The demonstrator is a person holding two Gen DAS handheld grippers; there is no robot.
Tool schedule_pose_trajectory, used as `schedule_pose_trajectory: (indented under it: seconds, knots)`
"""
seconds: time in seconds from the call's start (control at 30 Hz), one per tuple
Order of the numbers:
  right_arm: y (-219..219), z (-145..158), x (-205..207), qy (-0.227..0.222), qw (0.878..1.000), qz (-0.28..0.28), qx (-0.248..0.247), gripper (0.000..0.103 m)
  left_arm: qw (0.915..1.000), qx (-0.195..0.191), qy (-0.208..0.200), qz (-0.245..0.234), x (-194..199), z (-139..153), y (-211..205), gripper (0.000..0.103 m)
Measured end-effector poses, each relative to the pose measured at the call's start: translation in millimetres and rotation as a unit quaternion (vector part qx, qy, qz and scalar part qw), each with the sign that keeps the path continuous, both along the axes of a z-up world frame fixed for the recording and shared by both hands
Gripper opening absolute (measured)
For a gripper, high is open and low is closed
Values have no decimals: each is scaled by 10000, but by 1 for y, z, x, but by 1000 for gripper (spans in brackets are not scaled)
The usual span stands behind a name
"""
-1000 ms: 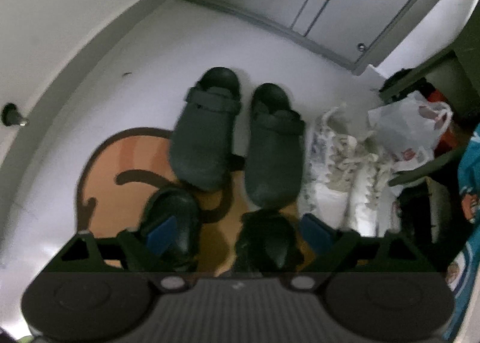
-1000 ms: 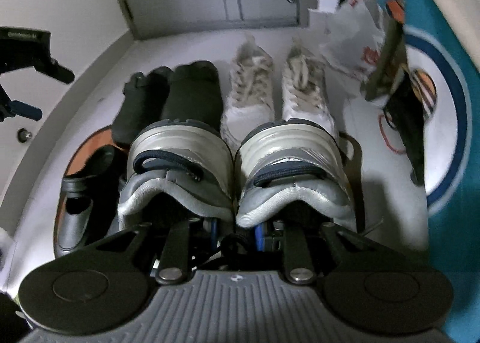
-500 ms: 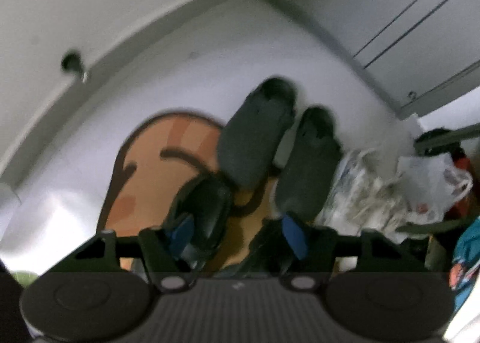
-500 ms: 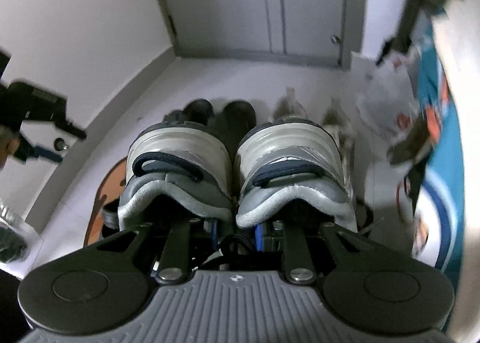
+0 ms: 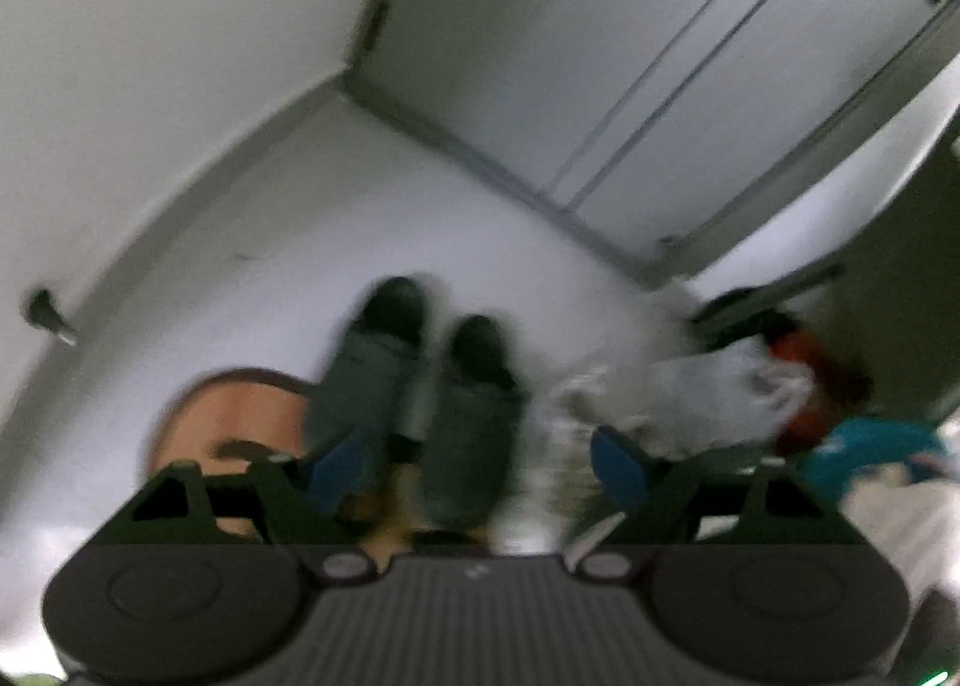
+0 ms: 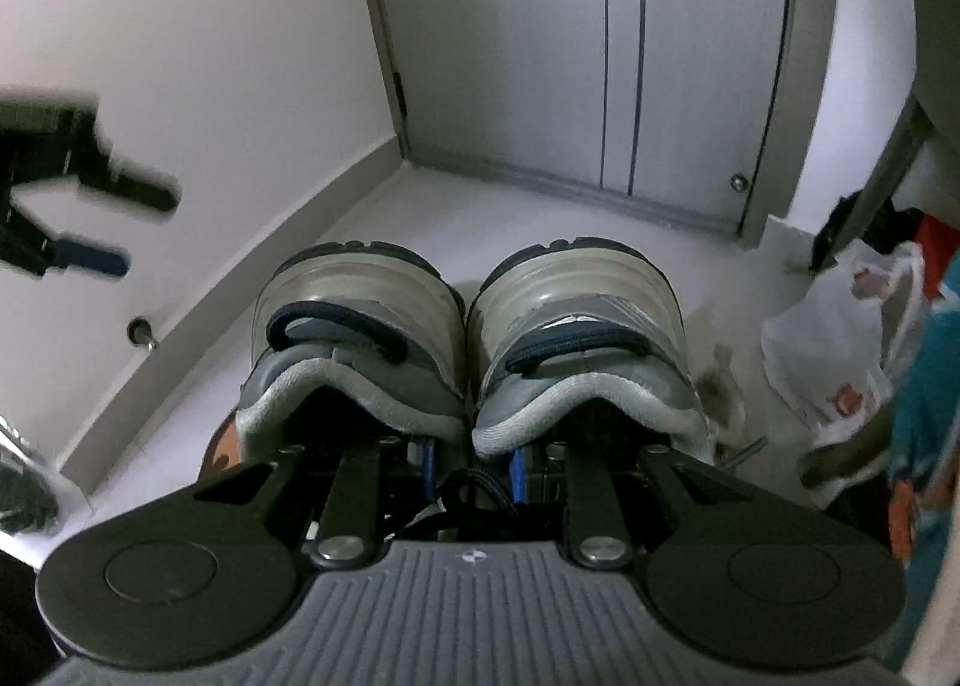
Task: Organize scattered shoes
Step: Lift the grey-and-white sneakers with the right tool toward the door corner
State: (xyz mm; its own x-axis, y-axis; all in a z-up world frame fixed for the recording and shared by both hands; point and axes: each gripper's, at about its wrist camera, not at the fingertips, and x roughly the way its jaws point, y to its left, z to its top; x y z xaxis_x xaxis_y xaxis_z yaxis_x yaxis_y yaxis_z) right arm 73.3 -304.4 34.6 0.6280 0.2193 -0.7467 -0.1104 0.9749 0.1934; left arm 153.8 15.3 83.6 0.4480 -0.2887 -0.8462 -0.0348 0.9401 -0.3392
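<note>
Right gripper [image 6: 471, 461]: jaws drawn close together, pinching the inner heel collars of a pair of grey sneakers [image 6: 468, 326], one collar from each shoe. The pair hangs side by side from the grip, heels toward the camera, soles turned up and away, above the white floor [image 6: 540, 218] in front of a grey door [image 6: 624, 44]. Left gripper [image 5: 477, 464]: jaws spread wide and opening at this moment, with nothing between the blue pads [image 5: 336, 467]; the same tool shows at the left edge of the right wrist view, blurred, held off the floor against the white wall [image 6: 210, 56]. Left wrist view is smeared by motion. Below the spread jaws, a pair of dark clogs [image 5: 420, 386] stands side by side on the floor, toes toward the door, heels over the edge of an orange mat [image 5: 240, 416]. Just right of the clogs lies a pair of white sneakers [image 5: 576, 392], detail lost to blur. Farther right, a white plastic bag [image 6: 840, 338] sits beside a dark shelf frame [image 6: 858, 218]. A door stop [image 6: 141, 333] projects from the left wall's skirting.
</note>
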Motion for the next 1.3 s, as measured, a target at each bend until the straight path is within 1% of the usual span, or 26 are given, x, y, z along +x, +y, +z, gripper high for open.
schedule_pose_trajectory:
  seconds: [0.03, 0.13, 0.2, 0.33, 0.53, 0.57, 0.63, 0.8, 0.9, 1.03, 1.13, 1.3]
  knots:
    - [1, 0, 7, -11, 10000, 13, -31, 25, 9999, 27, 9, 131, 7, -4, 11, 85]
    - [4, -1, 24, -11, 9999, 62, -98, 25, 9991, 336, 56, 247, 19, -12, 26, 85]
    - [7, -3, 39, -27, 9997, 145, -176, 25, 9984, 426, 98, 371, 24, -21, 41, 85]
    - [21, -6, 72, -90, 9983, 435, -380, 25, 9962, 406, 375, 677, 21, -38, 62, 85]
    - [39, -12, 126, -171, 9947, 875, -521, 24, 9938, 453, 644, 780, 14, -54, 90, 85]
    - [42, -13, 140, -196, 9940, 950, -515, 24, 9931, 479, 706, 811, 13, -58, 95, 85]
    - [46, -13, 156, -221, 9939, 959, -502, 24, 9915, 500, 825, 874, 11, -65, 108, 85]
    - [61, -12, 210, -520, 9895, 1124, -745, 24, 9909, 446, 809, 975, 11, -67, 130, 85]
    - [74, -16, 247, -716, 9832, 1359, -986, 24, 9905, 539, 823, 963, 12, -72, 140, 85]
    - [91, -26, 291, -890, 9757, 1610, -1189, 24, 9888, 417, 905, 1111, 11, -74, 153, 85]
    - [100, -38, 323, -1003, 9729, 1681, -1232, 24, 9877, 265, 924, 1236, 8, -68, 161, 85]
    - [113, -59, 361, -1026, 9717, 1703, -1273, 24, 9846, 20, 998, 1434, -2, -69, 174, 86]
